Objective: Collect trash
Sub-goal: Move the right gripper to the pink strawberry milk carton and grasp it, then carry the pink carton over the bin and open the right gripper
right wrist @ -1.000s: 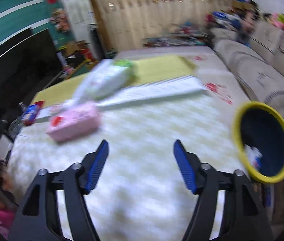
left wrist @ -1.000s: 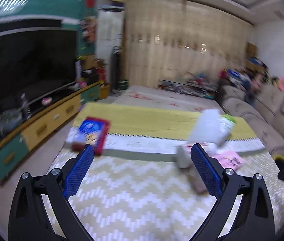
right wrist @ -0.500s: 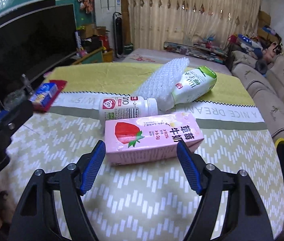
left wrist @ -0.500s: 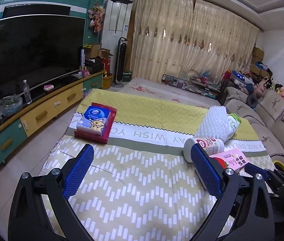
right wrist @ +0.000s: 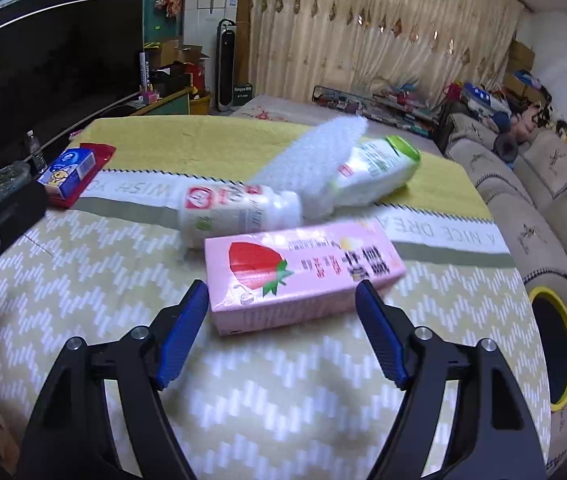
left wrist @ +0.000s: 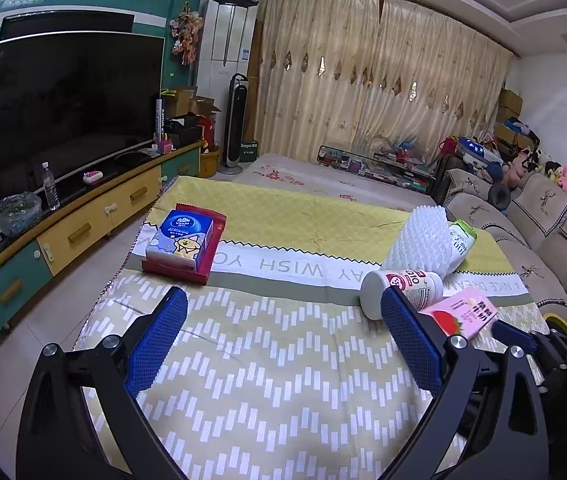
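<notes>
**Trash lies on the patterned mat, both tools empty**

Trash from the left wrist view: a pink strawberry milk carton [left wrist: 463, 316] lies flat on the yellow zigzag mat [left wrist: 283, 360] at the right, partly hidden behind the right finger of the left tool [left wrist: 279, 338]. Just beyond it a white bottle with a red label [left wrist: 401, 288] lies on its side, and behind that a white foam net sleeve [left wrist: 421, 242] leans on a green-capped bottle [left wrist: 461, 240]. A blue tissue pack [left wrist: 181, 240] sits on a red wrapper [left wrist: 213, 258] well apart at the mat's left. The left tool hangs above the mat with its blue pads spread wide and nothing between them. A television [left wrist: 59, 120] stands on a yellow and green cabinet [left wrist: 83, 232] at the left.

From the right wrist view, the right tool [right wrist: 281, 334] points down at the strawberry milk carton [right wrist: 303, 276], whose near edge lies between the blue fingertips [right wrist: 185, 332]. Its jaws are opening, wider than the carton's near side, and the pads do not press on it. The red-labelled bottle [right wrist: 239, 210] lies just behind the carton, then the foam sleeve [right wrist: 311, 164] and the green-capped bottle [right wrist: 379, 168]. A yellow-rimmed bin [right wrist: 555, 344] stands at the right by the sofa [right wrist: 539, 216].
</notes>
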The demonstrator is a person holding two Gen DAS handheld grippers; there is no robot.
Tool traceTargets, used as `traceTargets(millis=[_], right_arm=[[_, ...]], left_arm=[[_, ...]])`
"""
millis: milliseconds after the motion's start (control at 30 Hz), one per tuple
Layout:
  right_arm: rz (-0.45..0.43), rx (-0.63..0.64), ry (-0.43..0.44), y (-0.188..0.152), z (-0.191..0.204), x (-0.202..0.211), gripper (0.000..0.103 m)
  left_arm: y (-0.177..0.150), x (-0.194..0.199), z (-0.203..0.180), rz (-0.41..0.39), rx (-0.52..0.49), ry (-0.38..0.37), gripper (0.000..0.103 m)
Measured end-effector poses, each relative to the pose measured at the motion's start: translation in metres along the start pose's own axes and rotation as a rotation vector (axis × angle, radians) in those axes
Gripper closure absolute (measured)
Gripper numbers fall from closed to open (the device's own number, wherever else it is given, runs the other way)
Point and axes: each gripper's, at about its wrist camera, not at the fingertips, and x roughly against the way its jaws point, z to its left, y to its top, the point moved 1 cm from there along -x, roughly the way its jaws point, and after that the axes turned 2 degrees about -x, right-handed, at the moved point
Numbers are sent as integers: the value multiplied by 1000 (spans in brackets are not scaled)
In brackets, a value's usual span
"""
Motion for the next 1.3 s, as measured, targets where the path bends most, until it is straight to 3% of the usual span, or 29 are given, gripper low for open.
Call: traceTargets(millis=[267, 333, 567, 800, 967, 1133, 1300], right_arm=[[39, -221, -90, -10, -105, 3, 30], [35, -282, -73, -12, -121, 7, 30], [-7, -241, 8, -4, -88, 5, 25], [64, -241, -4, 4, -68, -31, 25], [80, -273, 6, 2, -76, -41, 49], [33, -259, 22, 2, -84, -27, 50], [13, -271, 99, -4, -102, 2, 51]], left_arm=[[-3, -2, -6, 8, -13, -14, 7], [-4, -3, -8, 12, -16, -20, 7], [-5, -3, -12, 9, -34, -23, 7], [-5, -2, -14, 10, -37, -37, 7], [-6, 0, -19, 9, -52, -53, 7], [-7, 0, -23, 9, -64, -52, 7], [-7, 0, -23, 12, -65, -50, 7]])
